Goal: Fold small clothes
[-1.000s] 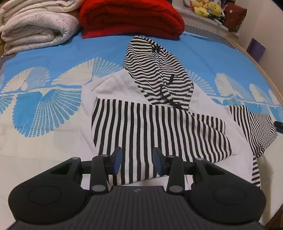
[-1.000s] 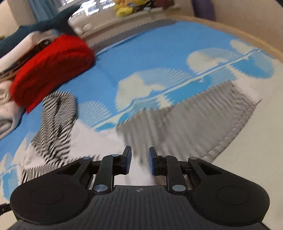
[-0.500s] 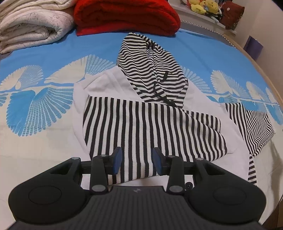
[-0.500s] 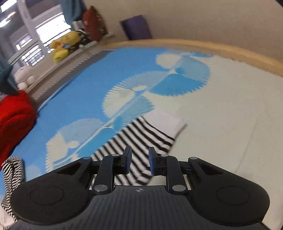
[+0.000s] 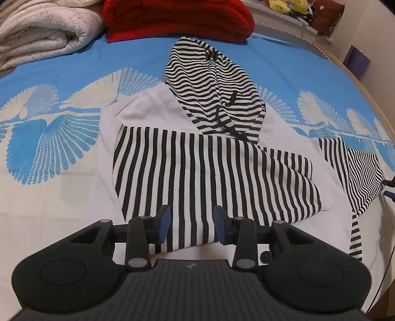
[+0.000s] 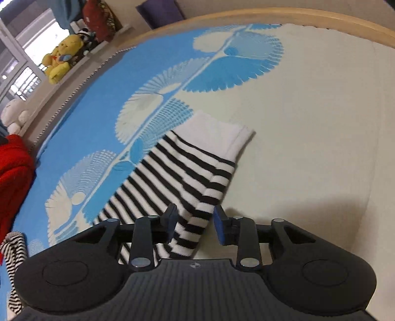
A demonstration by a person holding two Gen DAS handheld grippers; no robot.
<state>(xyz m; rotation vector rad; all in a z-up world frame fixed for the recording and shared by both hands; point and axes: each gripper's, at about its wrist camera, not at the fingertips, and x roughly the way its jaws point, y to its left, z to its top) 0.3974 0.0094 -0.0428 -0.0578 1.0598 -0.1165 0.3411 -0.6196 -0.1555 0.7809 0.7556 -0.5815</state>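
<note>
- The left gripper hovers with its fingers set wide, holding nothing; the gap between them has not changed from a second ago.
- Just ahead of and partly between those fingers lies the folded-over striped panel of the hoodie, spread on the bed.
- The hood lies beyond the fingertips, pointing away, its drawstring trailing down over the panel's top edge.
- Compared with half a second ago, the hoodie sits a little farther ahead of the left fingers and more of the red blanket is cut off at the top of the view.
- The rolled white quilt lies far ahead to the left of the fingers, beside the red blanket.
- The right gripper has its fingers apart, wider than half a second ago, and grips nothing.
- The striped sleeve runs from between the right fingers away ahead; its white cuff lies farther out, slightly to the right.
- The sleeve fills more of the right view than before, when it looked smaller ahead of the fingertips.
- A yellow plush toy sits on the ledge far ahead to the left of the right fingers.
</note>
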